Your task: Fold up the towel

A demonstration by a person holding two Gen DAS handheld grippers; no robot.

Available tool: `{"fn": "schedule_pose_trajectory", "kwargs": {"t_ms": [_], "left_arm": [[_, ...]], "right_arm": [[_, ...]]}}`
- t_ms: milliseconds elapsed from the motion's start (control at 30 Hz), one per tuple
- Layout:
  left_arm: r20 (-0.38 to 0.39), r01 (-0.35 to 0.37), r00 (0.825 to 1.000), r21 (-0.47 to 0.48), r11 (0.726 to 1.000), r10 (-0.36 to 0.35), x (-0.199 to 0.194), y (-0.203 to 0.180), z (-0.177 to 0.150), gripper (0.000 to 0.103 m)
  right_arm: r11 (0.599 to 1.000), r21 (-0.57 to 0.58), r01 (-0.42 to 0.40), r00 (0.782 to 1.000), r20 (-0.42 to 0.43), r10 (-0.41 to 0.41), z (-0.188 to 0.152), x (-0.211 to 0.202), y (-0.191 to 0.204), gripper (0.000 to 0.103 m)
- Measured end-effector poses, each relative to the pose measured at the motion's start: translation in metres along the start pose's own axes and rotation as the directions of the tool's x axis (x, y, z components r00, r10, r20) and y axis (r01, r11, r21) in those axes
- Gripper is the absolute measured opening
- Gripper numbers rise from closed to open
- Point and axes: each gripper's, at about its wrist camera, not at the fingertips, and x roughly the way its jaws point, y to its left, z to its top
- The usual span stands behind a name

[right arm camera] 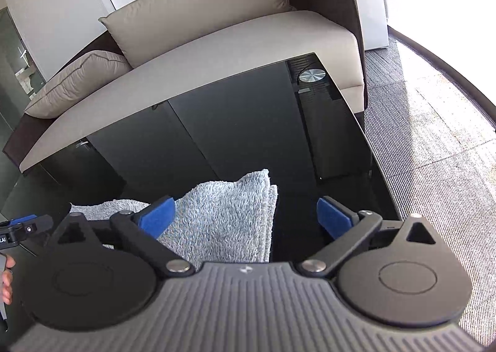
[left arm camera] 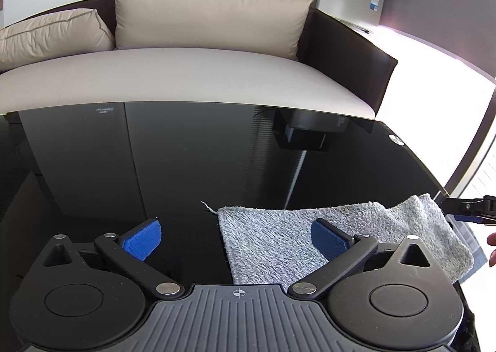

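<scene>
the left tongs [left arm camera: 235, 238] stand wide and hold nothing, one blue pad over bare glass and the other over the towel's left part. the towel [left arm camera: 279, 237] lies on the black table [left arm camera: 155, 159], near the front edge and toward the right corner. in the right wrist view it [right arm camera: 223, 215] shows stacked layers along its right edge, so it lies at least doubled; its far right corner rides up in a hump. the right tongs [right arm camera: 245, 217] are wide too, gripping nothing, left pad over the cloth and right pad over the table.

the towel looks a light, limp, shaggy terry: it should sag and crease wherever it is lifted, and slide easily on the glossy glass. i judge a corner or a hem, pinched through all layers, the best hold; the raised far right corner offers the easiest bite.

the near edge is hidden behind both tongs' bodies in each view. how many layers there are i cannot tell, nor whether the folding is finished or midway. a loose thread [left arm camera: 207, 207] trails from the far left corner.
</scene>
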Motion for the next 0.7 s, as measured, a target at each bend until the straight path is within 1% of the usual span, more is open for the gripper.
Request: {"fn": "schedule_pose_trajectory", "kwargs": {"t_ms": [267,367,567,700], "left_arm": [[0.007,-0.009,1.000,-0.018,1.000,0.009,-0.003,0.003,0.000,0.102],[0.004,-0.007,1.000,-0.024,1.000,0.007,-0.005,0.004,-0.001,0.102],[0.000,-0.005,1.000,-0.008,1.000,0.005,-0.008,0.001,-0.006,0.102],[-0.004,-0.002,1.000,0.004,1.000,0.002,-0.010,-0.002,-0.009,0.102]], "right_arm": [[1.000,0.007,0.013,0.999,0.038,-0.014,0.000,-0.006,0.001,0.103],[1.000,-0.001,0.026,0.999,0.034,-0.026,-0.001,-0.007,0.002,0.103],[1.000,0.002,0.008,1.000,0.016,-0.008,-0.005,-0.010,0.001,0.103],[1.000,0.014,0.011,1.000,-0.002,-0.011,-0.010,-0.014,0.002,0.103]]}}
